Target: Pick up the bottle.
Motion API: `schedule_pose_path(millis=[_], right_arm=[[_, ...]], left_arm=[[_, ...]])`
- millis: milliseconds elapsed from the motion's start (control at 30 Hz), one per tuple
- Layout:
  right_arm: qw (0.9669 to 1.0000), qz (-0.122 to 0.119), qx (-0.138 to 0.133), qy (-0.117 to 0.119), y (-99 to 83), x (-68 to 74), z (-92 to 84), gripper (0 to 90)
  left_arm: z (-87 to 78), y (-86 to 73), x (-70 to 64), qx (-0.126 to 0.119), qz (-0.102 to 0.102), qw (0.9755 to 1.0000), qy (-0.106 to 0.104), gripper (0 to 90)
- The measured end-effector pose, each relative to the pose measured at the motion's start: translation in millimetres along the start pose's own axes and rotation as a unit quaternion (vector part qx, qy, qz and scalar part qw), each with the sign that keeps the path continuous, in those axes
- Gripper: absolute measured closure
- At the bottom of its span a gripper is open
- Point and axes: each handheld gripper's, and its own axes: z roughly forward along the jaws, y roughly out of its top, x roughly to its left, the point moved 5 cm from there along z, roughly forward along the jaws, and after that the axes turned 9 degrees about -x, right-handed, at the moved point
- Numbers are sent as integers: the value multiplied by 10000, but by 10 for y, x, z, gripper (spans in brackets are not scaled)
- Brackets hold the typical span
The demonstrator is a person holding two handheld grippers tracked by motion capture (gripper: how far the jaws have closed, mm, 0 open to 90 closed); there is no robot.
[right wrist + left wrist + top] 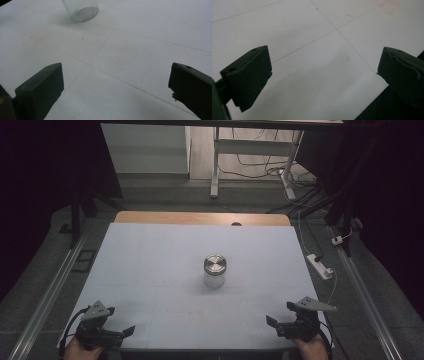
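Jar mid-table, my two grippers at the near corners.

I see the jar [215, 270] standing upright on the table [150, 265], about centred, well apart from both grippers. My left gripper [119, 327] sits at the near left corner, my right gripper [280, 322] at the near right, each pointing inward. A power strip [320, 266] lies off the table's right edge, and a desk frame [250, 155] stands on the floor behind the table.

1. The high view is dim and soft, its side edges falling to near black.
2. The pale surface [150, 270] is the brightest area, evenly lit without glare.
3. In the gripper views, the near jaws look blurred and cast soft, diffuse shadows on the surface.
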Motion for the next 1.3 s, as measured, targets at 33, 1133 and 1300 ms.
schedule_pose_path(millis=[33,1133,1300], right_arm=[[10000,-7,11,29,-1,8,1,0],[9986,-518,64,-9,52,132,41,0],[9987,-504,-22,113,90,161,52,0]], left_arm=[[0,0,0,0,0,10000,0,3],[16,-1,1,66,-29,10000,5,14],[7,3,-4,26,-60,10000,-64,12]])
